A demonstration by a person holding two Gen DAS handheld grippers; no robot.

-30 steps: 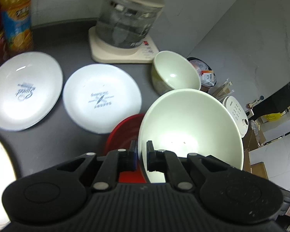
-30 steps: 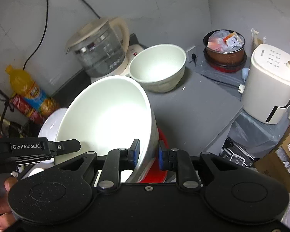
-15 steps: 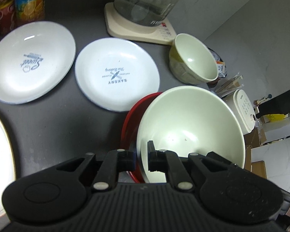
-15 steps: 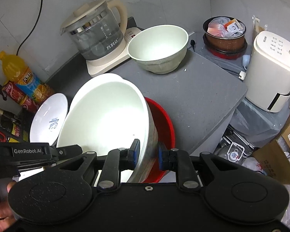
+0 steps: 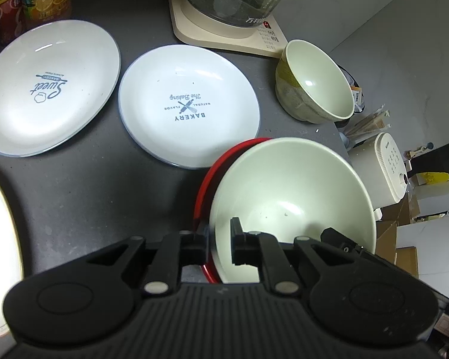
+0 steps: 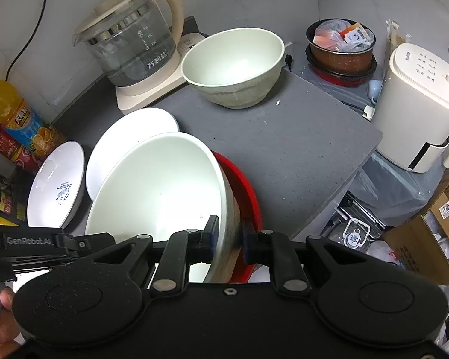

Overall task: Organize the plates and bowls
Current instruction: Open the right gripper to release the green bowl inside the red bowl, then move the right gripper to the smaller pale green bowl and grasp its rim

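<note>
Lowered since a second ago, our big pale bowl now sits much deeper in the red bowl, whose rim shows on both sides of it. We clamp the big bowl's rim from two sides: our left gripper has its fingers pinched on the near wall, and our right gripper grips the opposite wall, one finger inside and one outside. We use the kettle as landmark: the smaller green bowl stands just beside its base, the "Bakery" plate lies in front of it, touching the red bowl's far edge, and the "Sweet" plate lies farther along, near the juice bottle.
</note>
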